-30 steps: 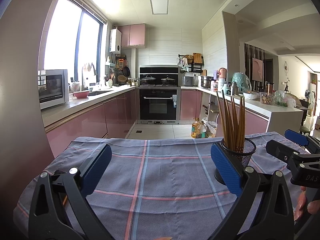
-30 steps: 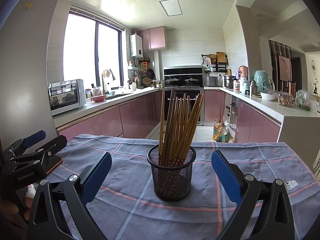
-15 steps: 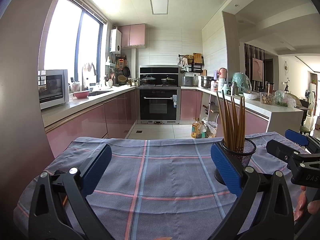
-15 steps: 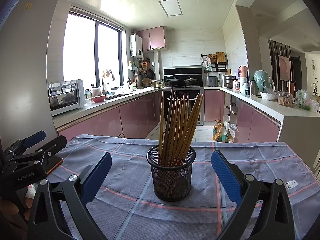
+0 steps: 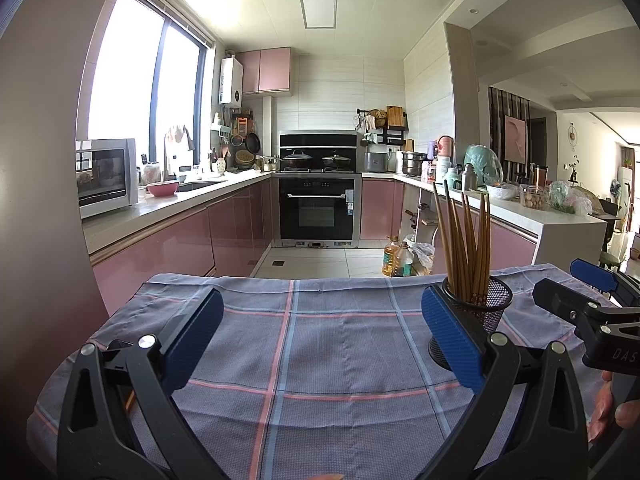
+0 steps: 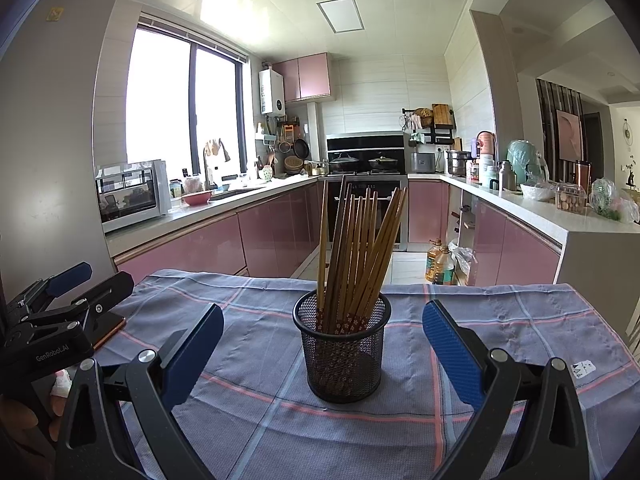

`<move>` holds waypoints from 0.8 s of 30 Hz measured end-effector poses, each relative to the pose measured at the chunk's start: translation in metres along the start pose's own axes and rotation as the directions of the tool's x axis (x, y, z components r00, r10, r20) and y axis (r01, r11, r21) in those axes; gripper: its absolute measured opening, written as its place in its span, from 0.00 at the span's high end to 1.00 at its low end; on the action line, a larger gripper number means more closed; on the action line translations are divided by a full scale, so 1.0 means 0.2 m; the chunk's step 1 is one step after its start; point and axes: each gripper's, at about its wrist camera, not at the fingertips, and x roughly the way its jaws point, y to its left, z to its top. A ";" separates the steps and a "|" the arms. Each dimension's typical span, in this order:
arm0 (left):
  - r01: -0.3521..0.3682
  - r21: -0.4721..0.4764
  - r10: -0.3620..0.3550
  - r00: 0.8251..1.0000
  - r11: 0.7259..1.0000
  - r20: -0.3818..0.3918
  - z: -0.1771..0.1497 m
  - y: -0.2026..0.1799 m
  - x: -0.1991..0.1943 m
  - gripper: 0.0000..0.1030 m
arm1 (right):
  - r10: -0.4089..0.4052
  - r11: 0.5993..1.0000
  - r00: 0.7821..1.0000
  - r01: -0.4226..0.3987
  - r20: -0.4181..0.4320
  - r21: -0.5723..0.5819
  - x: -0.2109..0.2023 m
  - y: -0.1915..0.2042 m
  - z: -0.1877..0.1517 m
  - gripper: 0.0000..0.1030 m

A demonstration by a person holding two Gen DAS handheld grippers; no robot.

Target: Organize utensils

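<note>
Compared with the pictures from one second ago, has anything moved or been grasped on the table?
Nothing visibly changed. The chopsticks stand in the black mesh holder on the checked cloth, and both the left hand-held gripper and the right hand-held gripper remain open and empty, in the same places.

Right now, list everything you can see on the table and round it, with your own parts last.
mesh holder: one, black, upright mid-table on the cloth
chopsticks: a bundle, brown, standing in the holder
tablecloth: one, blue-grey with pink and blue lines, covering the table
microwave: one, white, left counter
pink bowl: one, by the sink
oven: one, black, far wall
oil bottles: two, yellowish, on the floor
left tool: open, empty
right tool: open, facing the holder
</note>
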 end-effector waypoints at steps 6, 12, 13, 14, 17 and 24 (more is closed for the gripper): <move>0.000 0.000 0.000 1.000 1.000 0.000 0.00 0.00 0.00 0.05 | 0.001 1.000 1.000 -0.001 0.000 0.000 0.00 0.00 0.00 0.06; -0.002 0.001 0.002 1.000 1.000 0.000 0.00 0.00 0.00 0.05 | 0.003 1.000 1.000 -0.003 -0.002 0.001 0.00 0.00 0.00 0.06; 0.000 -0.001 0.000 1.000 1.000 -0.001 0.00 0.00 0.00 0.05 | 0.003 1.000 1.000 -0.003 -0.002 0.001 0.00 0.00 0.00 0.06; 0.002 -0.004 -0.002 1.000 1.000 -0.003 0.00 0.00 0.00 0.05 | 0.002 1.000 1.000 -0.002 -0.002 0.001 0.00 0.00 0.00 0.06; -0.002 -0.007 0.002 1.000 1.000 -0.008 0.00 0.01 0.00 0.05 | 0.002 1.000 1.000 -0.002 -0.002 0.002 0.01 -0.01 0.00 0.06; -0.002 -0.004 0.002 1.000 1.000 -0.011 0.01 0.00 0.00 0.05 | 0.001 1.000 1.000 -0.001 -0.003 0.005 0.00 -0.01 0.00 0.06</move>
